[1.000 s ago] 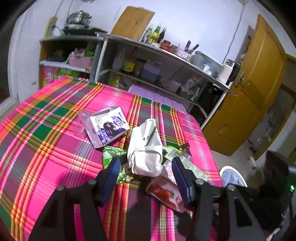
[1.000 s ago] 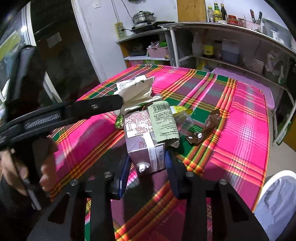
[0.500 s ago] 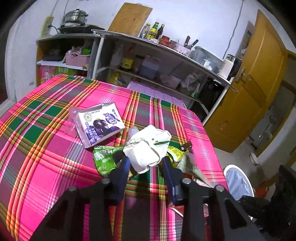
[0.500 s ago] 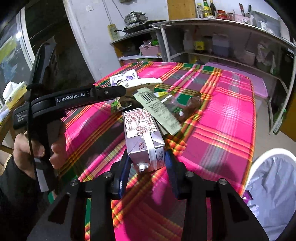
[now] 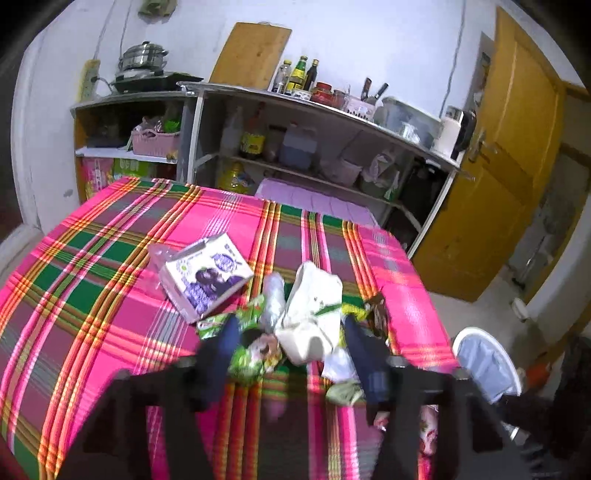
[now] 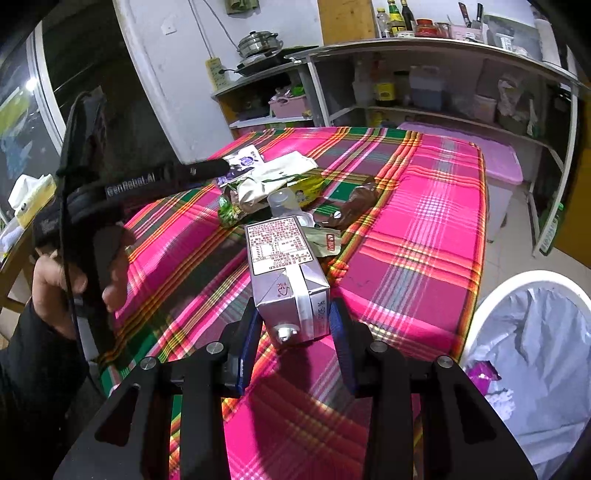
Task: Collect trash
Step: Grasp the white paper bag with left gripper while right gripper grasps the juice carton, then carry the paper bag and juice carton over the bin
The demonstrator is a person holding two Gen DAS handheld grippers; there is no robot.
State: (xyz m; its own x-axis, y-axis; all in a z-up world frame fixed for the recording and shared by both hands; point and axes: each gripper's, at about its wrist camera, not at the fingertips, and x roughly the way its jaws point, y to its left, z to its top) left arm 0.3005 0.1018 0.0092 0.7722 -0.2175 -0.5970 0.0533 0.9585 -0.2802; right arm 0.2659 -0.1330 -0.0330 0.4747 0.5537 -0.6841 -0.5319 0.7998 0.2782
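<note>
Jaws of the right gripper [image 6: 293, 328] are clamped on a silver carton [image 6: 286, 280] above the table [image 6: 424, 229] edge; left gripper [image 5: 291, 338] jaws stand apart around a white crumpled bag [image 5: 312, 314].

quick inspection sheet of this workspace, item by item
surface: table under a pink plaid cloth
job's things: silver carton in the right gripper; purple carton, white bag, green wrappers, brown wrapper on the cloth
clutter: lined bin beside the table
grippers: right shut on the carton; left gripper open around the white bag
cables: wall cord to a power strip
surroundings: shelves with bottles, a pot; yellow door
</note>
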